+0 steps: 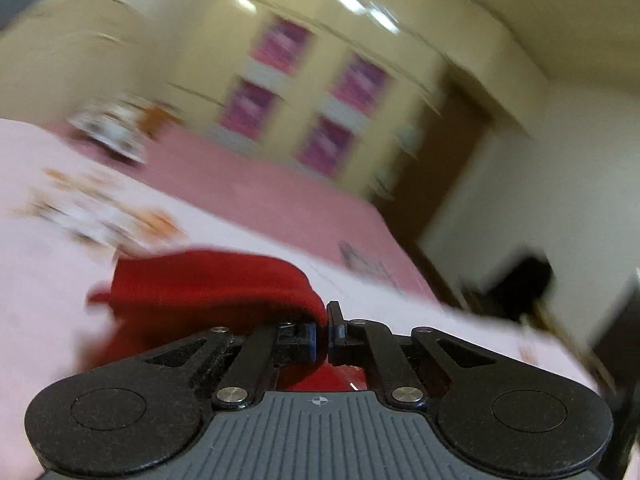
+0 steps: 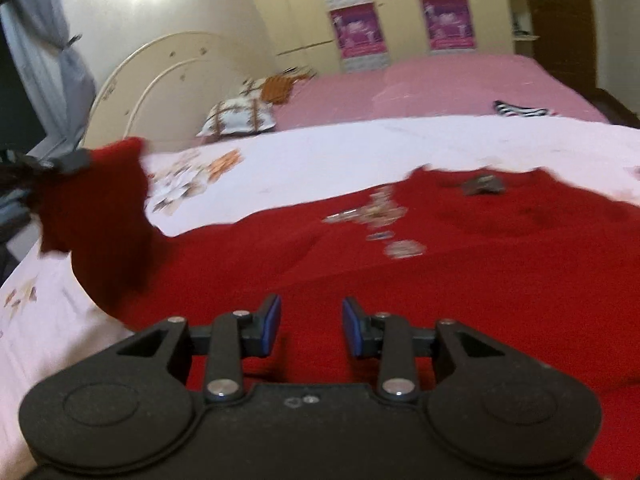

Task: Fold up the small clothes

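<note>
A red garment with a pale printed motif lies spread on a white sheet over the bed. My right gripper is open just above the garment's near part, its blue pads apart with nothing pinched between them. At the left edge of the right wrist view my left gripper holds a corner of the garment lifted off the bed. In the blurred left wrist view, that left gripper is shut on the red garment, whose fabric drapes away to the left.
A patterned pillow and an orange cloth lie by the cream headboard. A black-and-white striped item rests on the pink sheet at the far right. Beyond the bed stands a wardrobe with pink posters.
</note>
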Action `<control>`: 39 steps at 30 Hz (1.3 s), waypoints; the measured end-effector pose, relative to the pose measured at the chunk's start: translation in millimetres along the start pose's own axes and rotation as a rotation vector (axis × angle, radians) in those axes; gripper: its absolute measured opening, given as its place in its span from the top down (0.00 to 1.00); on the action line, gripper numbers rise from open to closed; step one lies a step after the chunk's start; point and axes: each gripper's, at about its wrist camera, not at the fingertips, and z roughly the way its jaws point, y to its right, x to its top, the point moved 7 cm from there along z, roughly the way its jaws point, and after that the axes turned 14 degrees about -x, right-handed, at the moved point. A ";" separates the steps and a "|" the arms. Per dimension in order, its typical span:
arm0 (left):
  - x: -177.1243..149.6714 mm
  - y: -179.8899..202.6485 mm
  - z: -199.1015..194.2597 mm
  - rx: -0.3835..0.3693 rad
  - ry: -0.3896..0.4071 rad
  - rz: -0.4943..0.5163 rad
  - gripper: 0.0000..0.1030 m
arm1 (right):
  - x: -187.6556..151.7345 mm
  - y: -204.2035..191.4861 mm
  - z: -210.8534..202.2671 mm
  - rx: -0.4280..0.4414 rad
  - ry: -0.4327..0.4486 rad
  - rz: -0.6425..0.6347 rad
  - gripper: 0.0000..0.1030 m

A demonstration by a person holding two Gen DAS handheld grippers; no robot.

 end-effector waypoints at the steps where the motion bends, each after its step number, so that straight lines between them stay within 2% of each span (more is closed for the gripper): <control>1: -13.8 14.0 13.4 -0.022 -0.057 0.023 0.95 | 0.5 12.5 -4.4 -0.019 0.001 0.012 0.65; 5: -70.8 62.6 69.7 -0.030 -0.299 0.227 0.95 | -5.6 69.9 -21.1 -0.103 -0.006 0.083 0.58; 6: -78.7 70.1 77.4 -0.015 -0.329 0.280 0.95 | -8.7 83.5 -25.0 -0.118 -0.010 0.108 0.58; 8: -90.0 87.9 79.6 0.008 -0.355 0.375 0.95 | -15.8 102.5 -30.2 -0.125 -0.021 0.151 0.57; 10: -94.7 103.5 76.4 0.019 -0.366 0.430 0.94 | -20.0 113.2 -34.0 -0.116 -0.023 0.175 0.57; 13: -92.4 129.6 68.4 0.018 -0.357 0.503 0.94 | -21.6 119.1 -36.5 -0.109 -0.015 0.189 0.56; 16: -89.4 149.3 73.3 0.023 -0.359 0.634 0.90 | -19.8 125.9 -35.6 -0.116 -0.005 0.217 0.52; 17: -91.5 155.0 72.6 0.019 -0.369 0.672 0.73 | -20.1 129.3 -37.8 -0.126 -0.001 0.224 0.52; 18: -95.2 163.0 62.6 0.022 -0.374 0.692 0.35 | -20.0 133.1 -38.2 -0.137 0.000 0.234 0.52; 19: -93.9 168.9 56.4 0.031 -0.371 0.702 0.17 | -22.0 139.6 -42.3 -0.139 -0.001 0.243 0.52; 20: -92.1 174.2 56.4 0.028 -0.350 0.706 0.10 | -22.6 142.8 -43.3 -0.139 -0.003 0.248 0.52; 21: -89.9 180.7 59.1 0.015 -0.332 0.703 0.10 | -23.3 146.1 -46.0 -0.139 -0.001 0.252 0.52; 24: -92.7 196.3 65.5 -0.019 -0.365 0.662 0.10 | -24.5 155.1 -49.7 -0.150 0.005 0.264 0.51; 27: -94.7 201.7 58.9 -0.065 -0.358 0.652 0.10 | -25.7 163.9 -52.8 -0.157 0.010 0.282 0.51; 29: -105.7 204.8 61.8 -0.108 -0.386 0.703 0.10 | -27.3 169.5 -53.8 -0.173 0.014 0.282 0.51; 32: -123.7 214.8 63.6 -0.119 -0.447 0.800 0.10 | -31.3 180.2 -54.2 -0.183 0.003 0.313 0.50; 36: -137.2 222.7 54.8 -0.142 -0.490 0.815 0.10 | -31.7 181.1 -55.0 -0.170 0.000 0.302 0.50; 39: -142.3 229.9 45.3 -0.144 -0.486 0.857 0.10 | -32.2 177.3 -55.4 -0.143 -0.003 0.299 0.48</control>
